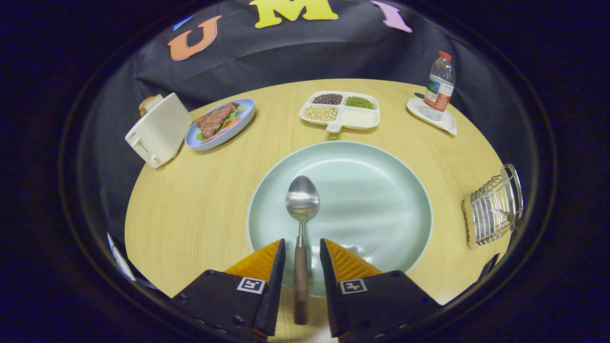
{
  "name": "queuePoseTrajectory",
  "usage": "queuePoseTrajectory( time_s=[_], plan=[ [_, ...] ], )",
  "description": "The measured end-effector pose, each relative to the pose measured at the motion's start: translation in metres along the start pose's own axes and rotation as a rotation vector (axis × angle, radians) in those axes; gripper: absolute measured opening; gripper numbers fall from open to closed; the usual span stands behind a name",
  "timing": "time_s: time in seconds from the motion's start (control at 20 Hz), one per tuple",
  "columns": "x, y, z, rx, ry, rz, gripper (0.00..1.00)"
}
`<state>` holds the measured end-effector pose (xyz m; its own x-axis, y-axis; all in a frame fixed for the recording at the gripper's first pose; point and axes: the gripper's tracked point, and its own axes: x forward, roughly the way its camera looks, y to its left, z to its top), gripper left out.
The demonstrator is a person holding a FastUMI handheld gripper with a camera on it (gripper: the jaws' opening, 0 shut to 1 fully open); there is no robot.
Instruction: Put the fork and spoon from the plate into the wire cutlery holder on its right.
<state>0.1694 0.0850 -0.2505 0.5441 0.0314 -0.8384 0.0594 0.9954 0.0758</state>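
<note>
The claw (302,252) stands partly open, a finger on each side of the spoon (301,224)'s dark handle with gaps visible on both sides, so nothing is gripped yet. The handle pokes over the near rim of the pale green plate (381,190), which sits toward the near edge of the tabletop (190,205), the bowl lying further in on the plate. To do this step well, close squarely on the handle just beyond the rim, keeping the fingers level so the spoon does not pivot or slide. No fork lies on the plate. The wire cutlery holder (493,207) stands at the tabletop's right edge, well apart from the plate, so the lift must clear the rim before travelling right. Beyond lie a divided tray (340,112), a plate of food (221,124), a toaster (159,129) and a bottle (439,85).
</note>
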Motion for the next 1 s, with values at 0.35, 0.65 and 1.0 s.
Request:
queuePoseTrajectory(
  time_s=[0.35, 0.65, 1.0],
  plan=[
    [-0.001, 0.001, 0.001, -0.005, 0.006, -0.001, 0.04],
    [-0.018, 0.0, 0.008, -0.013, -0.033, 0.018, 0.01],
    [-0.083, -0.008, 0.03, -0.018, -0.139, 0.047, 0.01]
  ],
)
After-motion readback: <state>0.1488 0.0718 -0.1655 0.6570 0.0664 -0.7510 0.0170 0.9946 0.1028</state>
